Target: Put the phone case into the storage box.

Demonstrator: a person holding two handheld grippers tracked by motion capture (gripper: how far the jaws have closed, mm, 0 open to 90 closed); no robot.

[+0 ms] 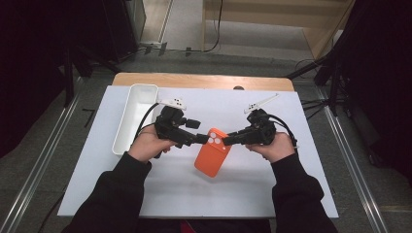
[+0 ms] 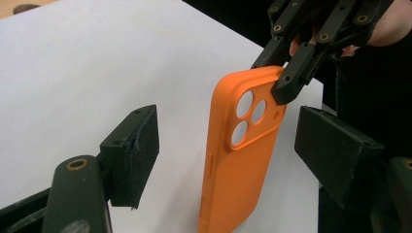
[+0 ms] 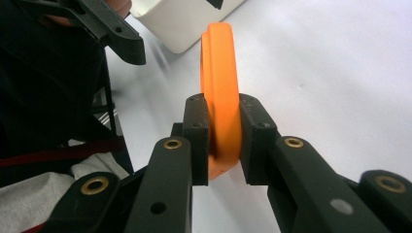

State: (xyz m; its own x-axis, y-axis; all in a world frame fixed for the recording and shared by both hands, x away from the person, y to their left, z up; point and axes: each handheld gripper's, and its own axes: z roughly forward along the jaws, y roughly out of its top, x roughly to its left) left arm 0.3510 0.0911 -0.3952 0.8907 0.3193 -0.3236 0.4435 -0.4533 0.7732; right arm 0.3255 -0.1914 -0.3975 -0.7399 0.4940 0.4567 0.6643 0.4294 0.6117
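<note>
An orange phone case (image 1: 212, 153) with three camera holes hangs tilted over the middle of the white tabletop (image 1: 272, 194). My right gripper (image 1: 227, 141) is shut on its camera-end corner; in the right gripper view the two jaws (image 3: 221, 141) clamp the case's edge (image 3: 219, 63). My left gripper (image 1: 204, 138) is open at the same end from the left. In the left gripper view its pads (image 2: 133, 153) stand apart on either side of the case (image 2: 238, 145) without touching it, and the right gripper (image 2: 286, 82) pinches the case's top corner.
A long white tray (image 1: 136, 116) lies at the table's left side, behind my left hand; its corner (image 3: 189, 24) shows in the right gripper view. The wooden table edge (image 1: 204, 80) runs along the back. The person's dark sleeves come in from the bottom.
</note>
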